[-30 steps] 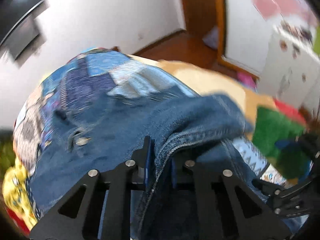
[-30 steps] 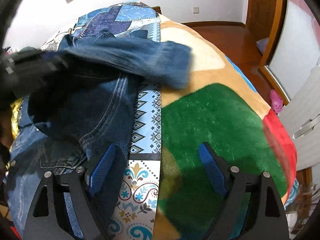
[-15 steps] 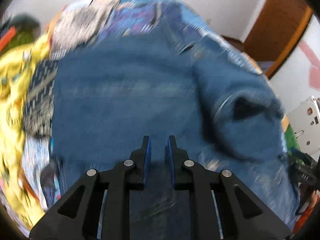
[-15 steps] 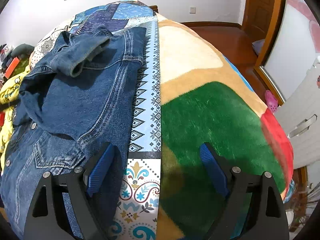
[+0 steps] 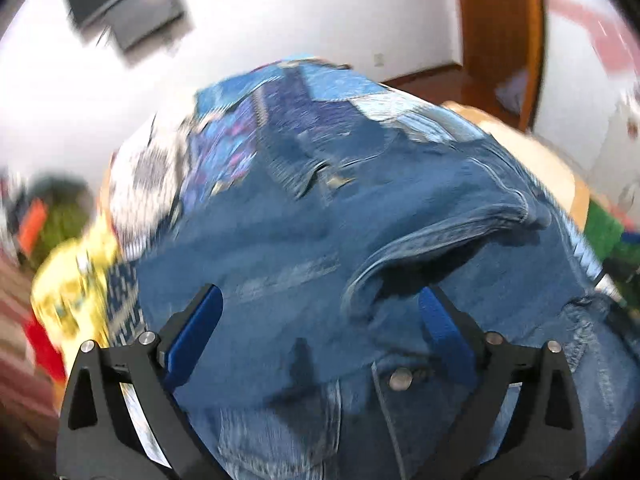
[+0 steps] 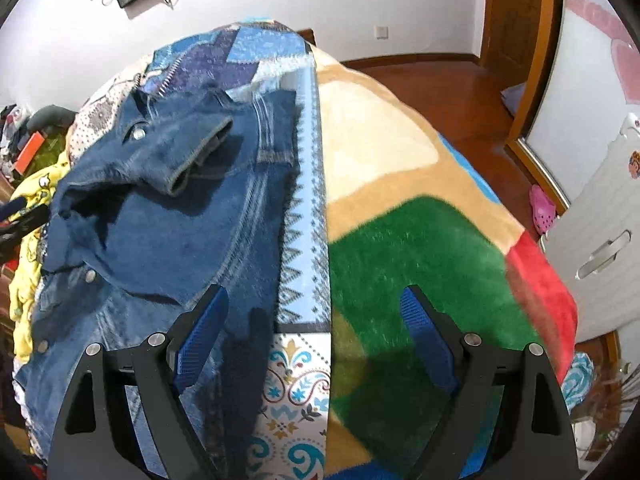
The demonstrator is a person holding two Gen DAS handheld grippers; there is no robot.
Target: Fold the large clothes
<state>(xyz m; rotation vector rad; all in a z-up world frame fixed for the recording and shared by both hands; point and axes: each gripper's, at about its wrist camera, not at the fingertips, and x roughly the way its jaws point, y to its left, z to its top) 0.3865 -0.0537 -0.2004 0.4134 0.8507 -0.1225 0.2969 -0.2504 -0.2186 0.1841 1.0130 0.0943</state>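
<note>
Denim jacket on bedspread; left gripper, right gripper fingers spread, empty.

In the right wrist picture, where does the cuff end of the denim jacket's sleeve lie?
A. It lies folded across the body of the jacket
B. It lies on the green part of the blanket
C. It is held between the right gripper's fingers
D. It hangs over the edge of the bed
A: the sleeve cuff rests on top of the denim jacket, while the right gripper stands open and empty, away from it.
</note>
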